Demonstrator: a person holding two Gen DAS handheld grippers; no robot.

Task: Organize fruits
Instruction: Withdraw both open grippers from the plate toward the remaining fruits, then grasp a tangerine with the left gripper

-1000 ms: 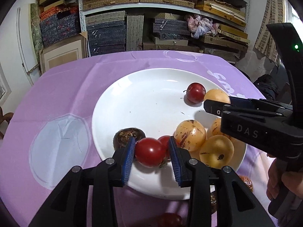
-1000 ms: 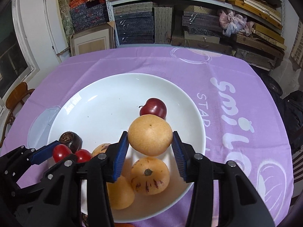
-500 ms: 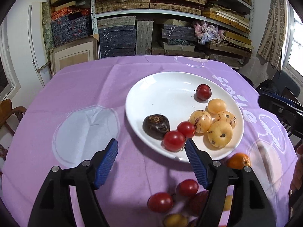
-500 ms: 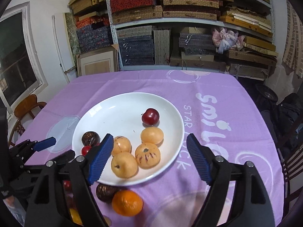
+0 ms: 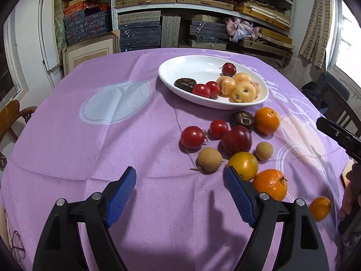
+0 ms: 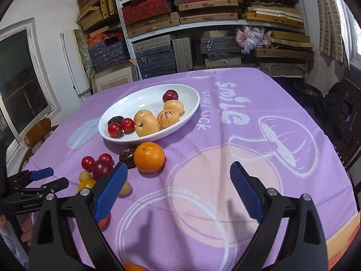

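1. Purple printed tablecloth (image 6: 225,135): carries everything.
2. White oval ceramic plate (image 5: 171,82): holds seven fruits, mid-table.
3. Left gripper (image 5: 179,188), right gripper (image 6: 178,190): both spread wide, empty, hanging above the cloth.
4. Loose fruit near the plate: round orange mandarin (image 6: 149,157), dark red plum (image 5: 236,139), glossy red tomato (image 5: 193,137).
5. Likely handling: light, roundish, rolls; tomato skin slick and soft. Grip across the widest middle, gently.

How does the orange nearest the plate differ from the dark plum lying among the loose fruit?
The orange is bright orange with a dimpled skin; the dark plum is deep red and smooth. The orange lies closer to the white plate; the plum lies nearer the left claw. Both rest on the purple cloth, outside the plate, ungripped.
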